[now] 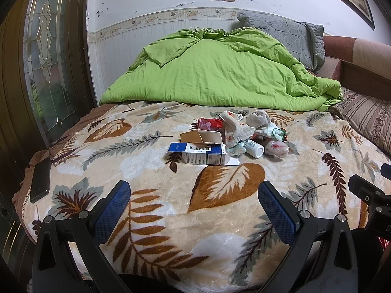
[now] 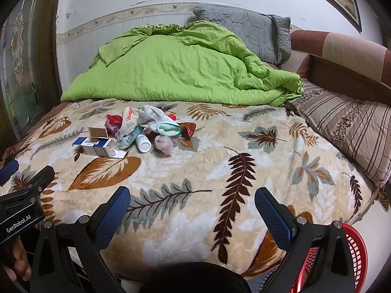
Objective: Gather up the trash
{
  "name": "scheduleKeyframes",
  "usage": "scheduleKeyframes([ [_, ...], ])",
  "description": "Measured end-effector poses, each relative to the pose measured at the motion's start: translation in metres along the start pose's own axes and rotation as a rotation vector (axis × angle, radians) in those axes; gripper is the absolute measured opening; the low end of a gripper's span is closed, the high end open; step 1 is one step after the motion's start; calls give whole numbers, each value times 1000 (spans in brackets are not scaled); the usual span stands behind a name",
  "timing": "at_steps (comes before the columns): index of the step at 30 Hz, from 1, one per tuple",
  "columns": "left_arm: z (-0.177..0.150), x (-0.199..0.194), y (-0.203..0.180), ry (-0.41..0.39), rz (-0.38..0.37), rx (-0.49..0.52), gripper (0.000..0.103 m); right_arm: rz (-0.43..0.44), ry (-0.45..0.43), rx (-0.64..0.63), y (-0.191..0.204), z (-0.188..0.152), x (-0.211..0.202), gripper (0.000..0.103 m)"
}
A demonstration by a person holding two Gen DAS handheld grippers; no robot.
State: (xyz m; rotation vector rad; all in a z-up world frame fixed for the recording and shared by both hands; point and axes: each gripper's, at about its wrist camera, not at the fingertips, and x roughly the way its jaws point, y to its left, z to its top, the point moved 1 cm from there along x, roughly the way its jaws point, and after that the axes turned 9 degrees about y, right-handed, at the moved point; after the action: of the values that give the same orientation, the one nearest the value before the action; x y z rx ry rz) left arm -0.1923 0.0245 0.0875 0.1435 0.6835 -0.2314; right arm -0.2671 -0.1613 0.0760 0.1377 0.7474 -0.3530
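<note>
Blue-padded fingers [image 1: 276,210] wide apart, trash pile [image 1: 229,139] well beyond.

The trash pile [image 1: 229,136] sits mid-bed on the leaf-print blanket [image 1: 220,219]. In front of the pile, toward the cameras, the blanket lies bare and open. Behind the pile the green quilt [image 1: 215,73] rises as a soft wall. Left of the pile, well apart, a dark phone [image 1: 40,180] lies at the bed's edge. Right of the pile there is open blanket, then a striped pillow [image 2: 342,131]. A red basket [image 2: 352,251] stands below the bed's near right corner.
</note>
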Motion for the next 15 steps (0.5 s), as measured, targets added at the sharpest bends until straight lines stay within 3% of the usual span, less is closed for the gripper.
scheduleKeyframes([
  [4,-1,2,1,13,-7,-8,103,12,11,2,0,-1,2,103],
  [9,-2,18,13,90,-47,-60,103,44,34,19,-3,2,5,103],
  [15,23,54,29,234,-170,-148,103,70,64,27,-4,4,10,100],
])
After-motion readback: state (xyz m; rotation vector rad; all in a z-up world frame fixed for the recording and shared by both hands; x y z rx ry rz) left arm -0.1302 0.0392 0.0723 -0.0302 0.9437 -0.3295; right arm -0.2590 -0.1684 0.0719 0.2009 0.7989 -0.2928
